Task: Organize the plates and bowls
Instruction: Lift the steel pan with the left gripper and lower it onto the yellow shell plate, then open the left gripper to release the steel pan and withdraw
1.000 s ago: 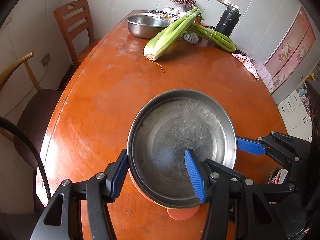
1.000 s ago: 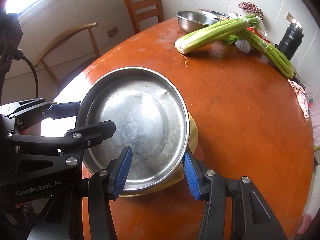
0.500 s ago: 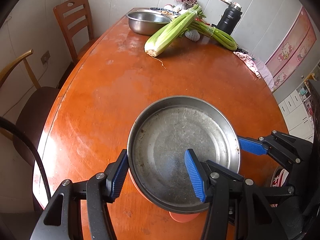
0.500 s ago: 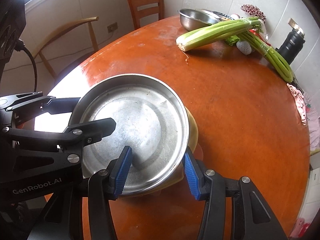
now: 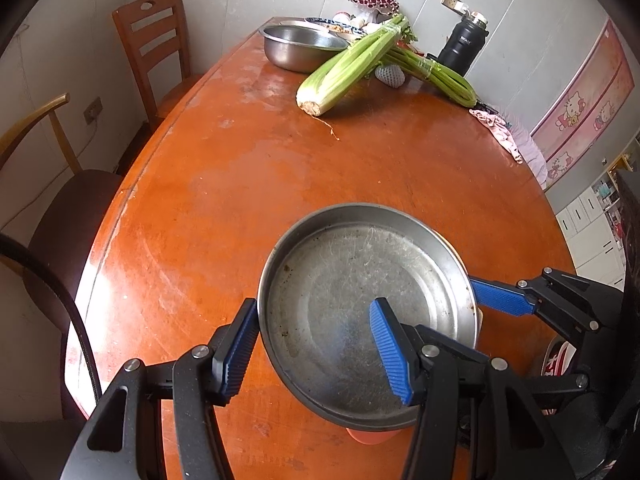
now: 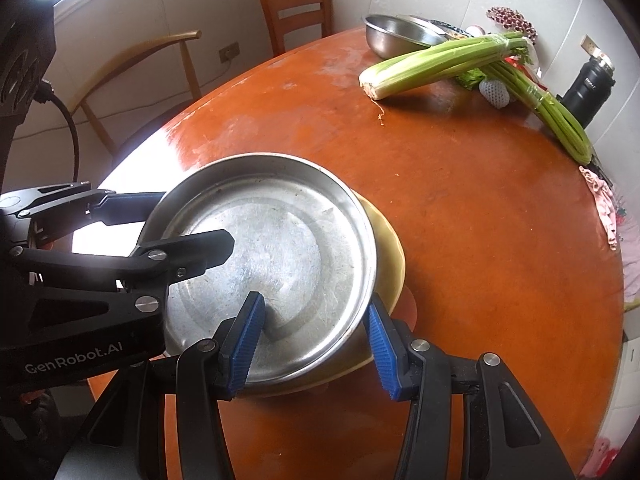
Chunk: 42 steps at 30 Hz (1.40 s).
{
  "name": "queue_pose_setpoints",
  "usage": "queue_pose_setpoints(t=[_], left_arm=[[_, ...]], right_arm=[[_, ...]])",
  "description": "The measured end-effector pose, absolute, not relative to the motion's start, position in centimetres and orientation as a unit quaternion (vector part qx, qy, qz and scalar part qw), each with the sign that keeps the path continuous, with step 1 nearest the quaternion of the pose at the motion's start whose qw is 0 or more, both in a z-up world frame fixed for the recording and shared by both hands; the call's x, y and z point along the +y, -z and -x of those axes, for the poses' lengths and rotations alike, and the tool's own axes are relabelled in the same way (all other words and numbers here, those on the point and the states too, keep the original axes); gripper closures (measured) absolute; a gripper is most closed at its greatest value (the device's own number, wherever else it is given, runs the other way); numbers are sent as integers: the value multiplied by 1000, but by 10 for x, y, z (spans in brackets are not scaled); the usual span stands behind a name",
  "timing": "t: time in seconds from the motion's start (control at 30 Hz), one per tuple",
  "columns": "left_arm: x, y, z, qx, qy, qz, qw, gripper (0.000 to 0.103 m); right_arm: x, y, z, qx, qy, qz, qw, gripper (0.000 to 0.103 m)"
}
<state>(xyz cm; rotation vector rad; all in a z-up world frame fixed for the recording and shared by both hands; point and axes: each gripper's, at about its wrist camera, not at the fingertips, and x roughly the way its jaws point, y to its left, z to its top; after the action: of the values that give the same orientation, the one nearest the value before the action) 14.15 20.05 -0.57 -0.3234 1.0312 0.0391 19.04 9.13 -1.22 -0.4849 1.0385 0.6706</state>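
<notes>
Stacking is the step in hand: the steel pan (image 5: pixel 368 312) sits on a yellow plate (image 6: pixel 390 264) at the table's (image 5: pixel 240 184) near edge. The left gripper (image 5: pixel 316 352) and right gripper (image 6: pixel 314 340) each straddle the rim, one finger inside, one outside; whether the pads pinch it I cannot tell. Next, probably letting go and drawing back without dragging the pan.

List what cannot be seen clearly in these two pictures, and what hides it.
- Yellow plate, right wrist view: only an edge shows; the steel pan covers the rest.
- Orange dish, left wrist view: only a sliver shows under the pan.
- Dishes behind the steel bowl, left wrist view: hidden by bowl and celery.
- Both jaws straddle the pan's rim; whether they press is unclear.
</notes>
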Motion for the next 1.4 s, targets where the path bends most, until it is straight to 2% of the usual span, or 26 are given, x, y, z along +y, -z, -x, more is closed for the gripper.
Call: queue_pose_setpoints(t=[0.3,0.6,0.87,1.4], left_arm=[[215,-1,-122,478,-34,185,858,46],[213,14,-111,485,-23,225,845,45],[198,30,-126,506,-13,221,834,45],[164,27,-156,517,-11,172,838,44]], right_arm=[[86,8,-188,481,-312,218,789,50],[82,-2,-182,468,-315,220,796,50],[76,2,-183,471,-304,226,797,50],[44,5,-203,486,-279,201,803,50]])
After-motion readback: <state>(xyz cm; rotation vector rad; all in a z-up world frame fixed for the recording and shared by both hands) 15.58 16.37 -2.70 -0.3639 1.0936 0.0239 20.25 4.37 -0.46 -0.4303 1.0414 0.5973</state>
